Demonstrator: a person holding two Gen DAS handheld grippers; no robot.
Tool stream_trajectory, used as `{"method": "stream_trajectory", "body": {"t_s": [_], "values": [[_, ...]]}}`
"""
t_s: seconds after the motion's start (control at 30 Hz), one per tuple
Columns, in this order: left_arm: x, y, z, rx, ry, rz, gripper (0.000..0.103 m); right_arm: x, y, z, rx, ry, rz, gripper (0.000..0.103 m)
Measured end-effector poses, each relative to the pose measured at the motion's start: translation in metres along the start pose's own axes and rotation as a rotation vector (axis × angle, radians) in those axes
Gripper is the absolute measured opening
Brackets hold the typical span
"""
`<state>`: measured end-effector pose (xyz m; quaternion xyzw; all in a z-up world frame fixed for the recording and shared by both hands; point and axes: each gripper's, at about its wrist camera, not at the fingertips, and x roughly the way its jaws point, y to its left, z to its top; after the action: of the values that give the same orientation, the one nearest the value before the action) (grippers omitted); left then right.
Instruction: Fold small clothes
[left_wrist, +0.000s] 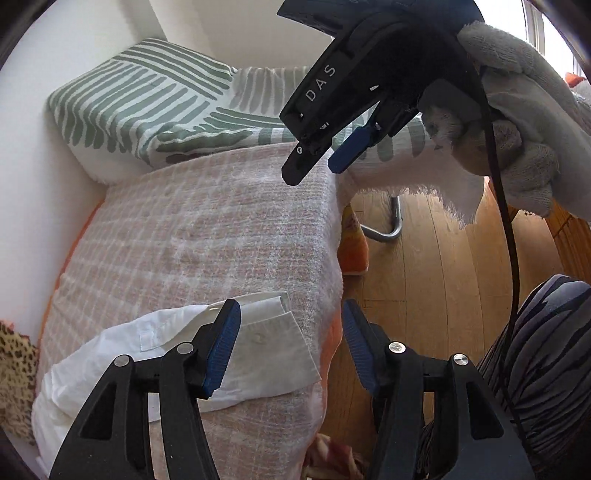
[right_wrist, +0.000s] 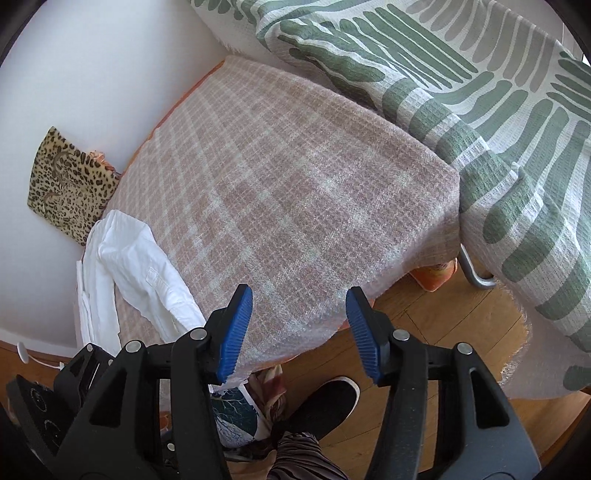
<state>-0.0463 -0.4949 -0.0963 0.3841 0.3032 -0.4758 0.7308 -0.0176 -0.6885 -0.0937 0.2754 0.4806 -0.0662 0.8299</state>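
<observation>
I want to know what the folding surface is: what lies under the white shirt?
The white shirt lies on a pink checked blanket. An orange edge peeks out beneath the blanket; what that covers is hidden.

White shirt (left_wrist: 258, 354), folded lengthwise, buttoned cuff and small chest pocket facing up, lying flat along the plaid-covered bed's near edge

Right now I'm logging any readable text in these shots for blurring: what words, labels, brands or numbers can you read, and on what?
"DAS": white letters on the black arm of the right tongs, seen from the left wrist view.
Small marks on the black housing at the lower left of the right wrist view: too small to read.
White shirt, blankets and cushions: no text visible.
</observation>
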Motion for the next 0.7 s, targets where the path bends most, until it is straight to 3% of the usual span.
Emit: {"method": "stream_trajectory", "body": {"t_s": [0.13, 0.17, 0.2, 0.23, 0.27, 0.37, 0.5, 0.7], "values": [[0.024, 0.008, -0.001, 0.02, 0.071, 0.069, 0.056, -0.008, -0.01, 0.005, 0.014, -0.022, -0.001, 0.056], [0.028, 0.012, -0.003, 0.005, 0.075, 0.067, 0.048, -0.01, -0.01, 0.007, 0.01, -0.027, 0.0, 0.056], [0.03, 0.015, -0.005, -0.011, 0.076, 0.057, 0.025, -0.01, -0.009, 0.008, 0.007, -0.031, 0.003, 0.056], [0.032, 0.019, -0.007, -0.026, 0.077, 0.051, 0.011, -0.011, -0.006, 0.01, 0.004, -0.034, 0.006, 0.056], [0.031, 0.023, -0.01, -0.054, 0.072, 0.046, 0.005, -0.011, -0.003, 0.013, 0.0, -0.036, 0.009, 0.056], [0.009, 0.042, -0.021, -0.192, -0.013, -0.003, 0.005, -0.009, 0.013, 0.017, -0.035, -0.039, 0.015, 0.056], [-0.04, 0.075, -0.055, -0.464, -0.16, -0.043, 0.004, 0.002, 0.042, 0.02, -0.089, -0.024, 0.04, 0.056], [-0.079, 0.097, -0.119, -0.692, -0.245, 0.009, 0.004, 0.038, 0.103, 0.017, -0.178, 0.022, 0.093, 0.056]]}}
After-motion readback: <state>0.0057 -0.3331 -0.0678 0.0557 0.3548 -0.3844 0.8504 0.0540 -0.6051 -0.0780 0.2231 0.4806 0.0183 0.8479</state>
